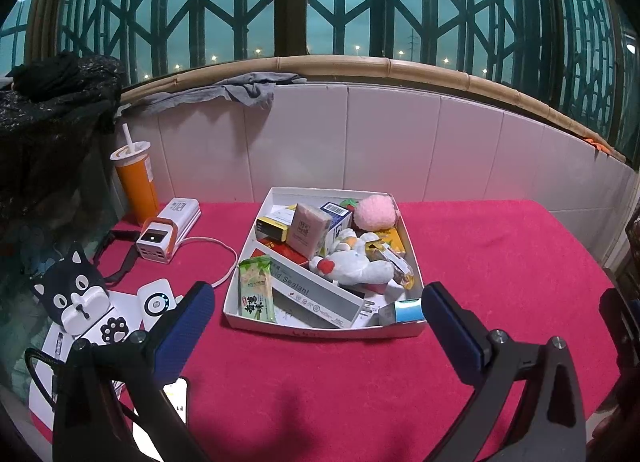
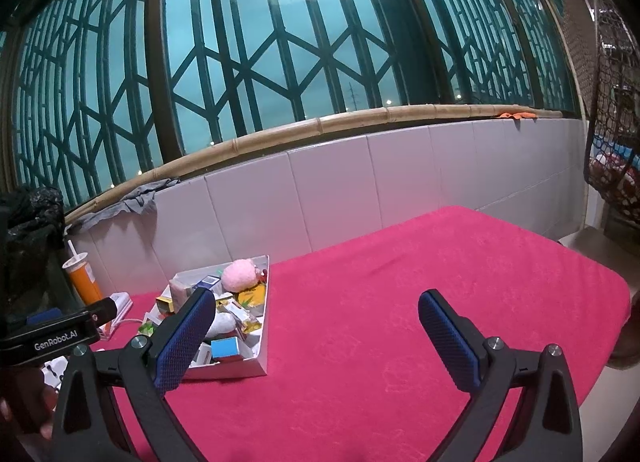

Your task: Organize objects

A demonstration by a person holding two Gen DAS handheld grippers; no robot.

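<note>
My left gripper [image 1: 316, 310] hangs just in front of the white box [image 1: 320, 329] on the red cloth [image 1: 500, 262], jaws wide apart and holding nothing. The box is full of small packs, a white plush toy [image 1: 356, 264] and a pink puff [image 1: 376, 212]. My right gripper [image 2: 318, 316] is spread wide too, over bare cloth, with the box to its left.

A red cloth [image 1: 480, 262] is spread over the table. An orange cup [image 1: 136, 186] with a straw is stood at the far left by the tiled wall [image 1: 380, 134]. A white charger block [image 1: 158, 240] and its cable [image 1: 220, 250] are laid beside it. A cat-face pouch [image 1: 74, 290] is seen nearer. A grey rag [image 1: 240, 92] is draped on the bamboo sill [image 1: 400, 70], under a green window grille [image 2: 280, 42].
</note>
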